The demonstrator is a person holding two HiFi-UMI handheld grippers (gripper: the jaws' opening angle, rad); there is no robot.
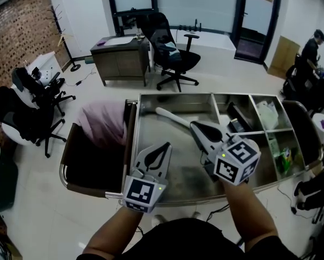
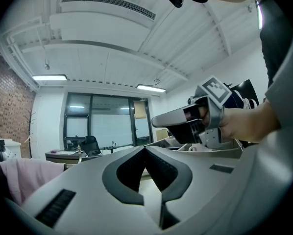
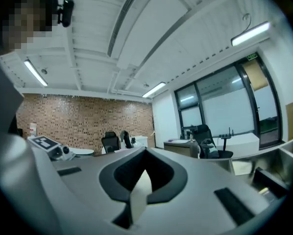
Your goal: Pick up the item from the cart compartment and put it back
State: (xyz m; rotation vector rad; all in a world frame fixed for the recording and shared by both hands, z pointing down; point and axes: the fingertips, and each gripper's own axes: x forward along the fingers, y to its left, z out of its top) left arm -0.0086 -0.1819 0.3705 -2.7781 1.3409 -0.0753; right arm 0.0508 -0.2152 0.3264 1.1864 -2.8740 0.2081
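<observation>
The person stands at the near side of a steel cart and holds both grippers over its large compartment.

The right gripper is closed to a narrow pinch on a long white item. Its own view shows a thin pale strip of that item clamped between the dark pads. From the jaw tips the item reaches out over the cart's large compartment, and its rounded free end points toward the cart's far left corner. Whether that end rests on the cart's floor or hangs above it cannot be told.

The left gripper sits over the near left part of the same compartment, just beside the right one. Its jaws meet at the tips, with nothing between them.

The small compartments at the cart's right end hold other things. A white bag lies in the far one, a green packet in the near one, and a dark object in the one next to the large compartment.

A pink cloth lies in a dark bin hung on the cart's left end. Beyond the cart's far side stand a black office chair and a wooden desk. Another person is well off past the cart's right end.
</observation>
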